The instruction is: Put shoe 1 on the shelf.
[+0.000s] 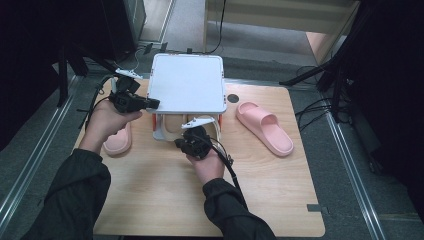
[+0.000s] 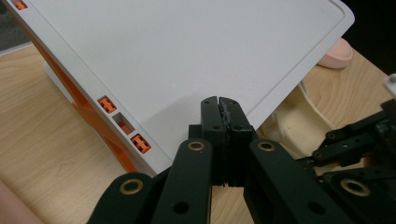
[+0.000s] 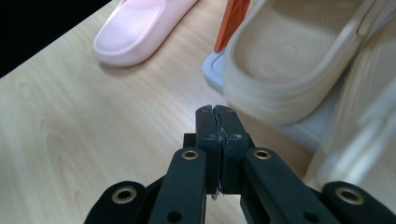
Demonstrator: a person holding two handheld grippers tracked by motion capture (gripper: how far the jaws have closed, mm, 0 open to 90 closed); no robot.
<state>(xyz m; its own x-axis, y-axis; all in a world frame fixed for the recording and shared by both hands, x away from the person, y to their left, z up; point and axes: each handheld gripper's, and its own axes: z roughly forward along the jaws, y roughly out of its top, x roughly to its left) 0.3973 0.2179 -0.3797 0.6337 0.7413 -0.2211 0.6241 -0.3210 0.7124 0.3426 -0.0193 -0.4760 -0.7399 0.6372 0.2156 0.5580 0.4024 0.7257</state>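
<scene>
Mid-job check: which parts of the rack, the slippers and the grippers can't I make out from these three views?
- Cream slippers on the rack's lower shelf: in the high view the white top shelf hides most of them.
- Left pink slipper: the left hand covers its front in the high view.
- Right gripper: its shut fingertips are too small there.
- Left gripper: cut off by the bottom edge in its own view.

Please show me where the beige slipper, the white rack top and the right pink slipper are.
beige slipper (image 3: 285,60): right gripper view, on its ribbed footbed.
white rack top (image 1: 186,82): high view, middle of the flat panel.
right pink slipper (image 1: 263,120): high view, on the strap over the toes.
</scene>
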